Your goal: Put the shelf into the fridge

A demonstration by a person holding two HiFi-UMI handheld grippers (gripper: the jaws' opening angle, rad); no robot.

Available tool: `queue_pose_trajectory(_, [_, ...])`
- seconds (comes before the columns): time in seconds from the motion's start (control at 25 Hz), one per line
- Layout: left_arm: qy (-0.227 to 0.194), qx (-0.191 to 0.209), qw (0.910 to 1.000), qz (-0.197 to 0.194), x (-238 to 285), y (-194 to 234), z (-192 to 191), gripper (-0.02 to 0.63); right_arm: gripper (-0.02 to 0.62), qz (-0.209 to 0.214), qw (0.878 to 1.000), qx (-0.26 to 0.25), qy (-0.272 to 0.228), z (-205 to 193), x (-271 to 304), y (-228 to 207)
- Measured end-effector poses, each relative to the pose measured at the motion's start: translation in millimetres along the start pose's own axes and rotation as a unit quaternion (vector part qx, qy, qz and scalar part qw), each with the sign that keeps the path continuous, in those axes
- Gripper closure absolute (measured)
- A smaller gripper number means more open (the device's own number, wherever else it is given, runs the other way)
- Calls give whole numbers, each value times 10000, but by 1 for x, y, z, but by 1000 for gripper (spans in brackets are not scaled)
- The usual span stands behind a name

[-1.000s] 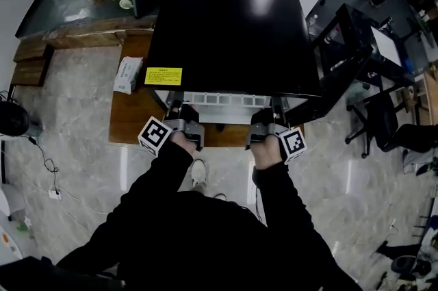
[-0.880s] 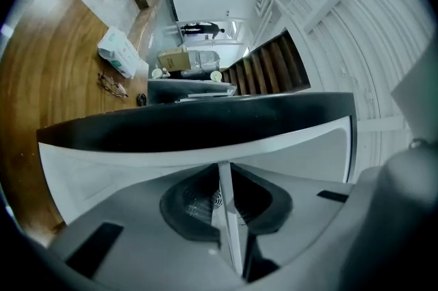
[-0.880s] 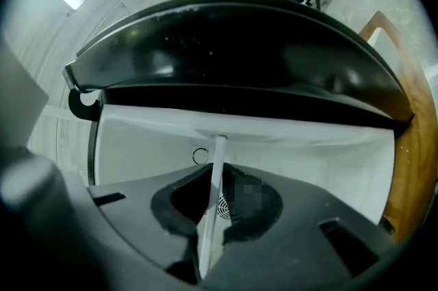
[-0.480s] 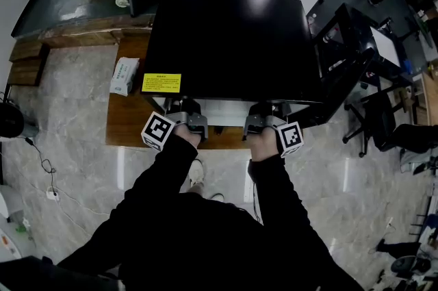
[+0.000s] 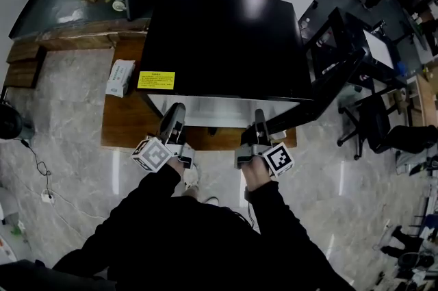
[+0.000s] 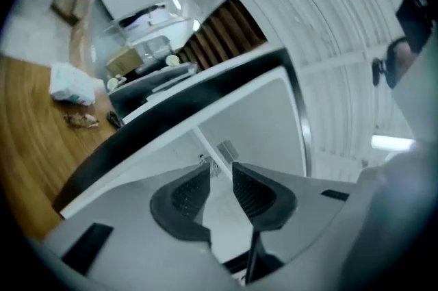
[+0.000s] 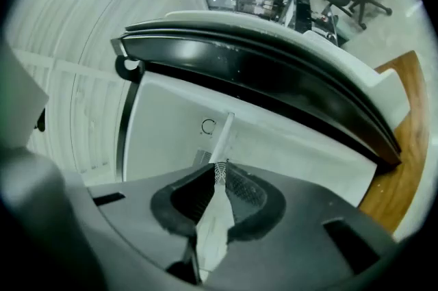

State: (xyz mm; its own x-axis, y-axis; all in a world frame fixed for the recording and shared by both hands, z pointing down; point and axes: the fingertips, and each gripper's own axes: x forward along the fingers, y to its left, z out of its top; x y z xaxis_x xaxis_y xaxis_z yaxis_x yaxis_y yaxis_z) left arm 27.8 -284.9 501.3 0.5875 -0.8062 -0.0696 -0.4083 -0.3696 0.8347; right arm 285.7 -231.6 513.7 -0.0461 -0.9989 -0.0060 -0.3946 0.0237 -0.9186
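The black fridge stands in front of me, its white inside showing below the top's front edge. In the head view my left gripper and right gripper are at that front opening. The shelf shows in the right gripper view as a thin white edge running from the fridge's inside back between the right gripper pads, which touch it while the jaws are opening. In the left gripper view the left gripper jaws are opening too, with a gap and nothing between them.
The fridge stands on a low wooden platform with a white packet on its left part. A yellow label is on the fridge top. A black frame table and an office chair are to the right.
The shelf's white gridded front, which stuck out a second ago, has gone in under the fridge top. Both grippers have drawn back towards me. The left jaws have parted.
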Motion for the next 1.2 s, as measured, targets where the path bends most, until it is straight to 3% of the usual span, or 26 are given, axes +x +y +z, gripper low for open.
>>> queue_pose_trajectory(0.08, [531,1013,9930,-307,-18,-23,-20,512,566,232,9981,-423,376,-13,-20,9])
queue_pose_trajectory(0.2, [1183,2252,9648,-661,-45,-55,-44,544,583,599,9837,-1389,971,-29,-47,32])
queue_pose_trajectory(0.24, [1360,2540,9547,-750,-53,-64,-50,590,584,759,9733,-1842,1144,-33,-56,44])
queue_pose_trajectory(0.36, [1671,3210,9271,-975,-72,-91,-60,600,588,1411,9275,-3110,1521,-46,-79,86])
queue_pose_trajectory(0.52, [1658,3835,8995,-1282,-88,-125,-62,600,589,2020,8684,-4204,1683,-59,-102,127])
queue_pose_trajectory(0.6, [1623,3920,8951,-1370,-93,-136,-64,600,589,2209,8535,-4396,1717,-65,-111,140])
queue_pose_trajectory(0.72, [1612,4040,8890,-1430,-98,-147,-68,600,589,2337,8454,-4473,1749,-69,-121,147])
queue_pose_trajectory(1.2, [1659,3965,8897,-1538,-107,-162,-80,600,589,2375,8387,-4575,1754,-69,-142,148])
